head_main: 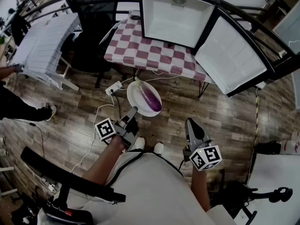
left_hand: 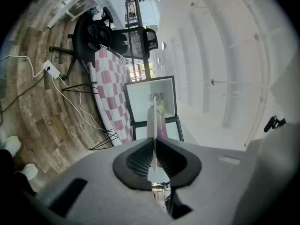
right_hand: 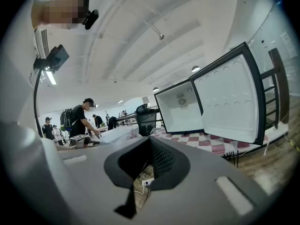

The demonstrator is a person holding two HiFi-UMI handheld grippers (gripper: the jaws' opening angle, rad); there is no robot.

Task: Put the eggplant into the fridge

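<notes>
A purple eggplant (head_main: 152,100) lies on a white plate (head_main: 139,92), carried above the wooden floor. My left gripper (head_main: 132,110) is shut on the plate's near rim. In the left gripper view the plate (left_hand: 153,121) shows edge-on between the pads, with the eggplant (left_hand: 162,128) just right of it. The small white fridge (head_main: 176,15) stands on a checkered table (head_main: 140,48), its door (head_main: 232,55) swung wide open to the right. My right gripper (head_main: 192,124) hangs lower right, shut and holding nothing; its view faces the fridge (right_hand: 180,109) and the open door (right_hand: 229,102).
A black office chair (head_main: 96,13) stands left of the checkered table. White folding furniture (head_main: 42,41) lies further left. A power strip (head_main: 114,87) and white cables trail over the floor. A person's legs (head_main: 18,104) show at the left edge. Several people (right_hand: 82,118) stand in the background.
</notes>
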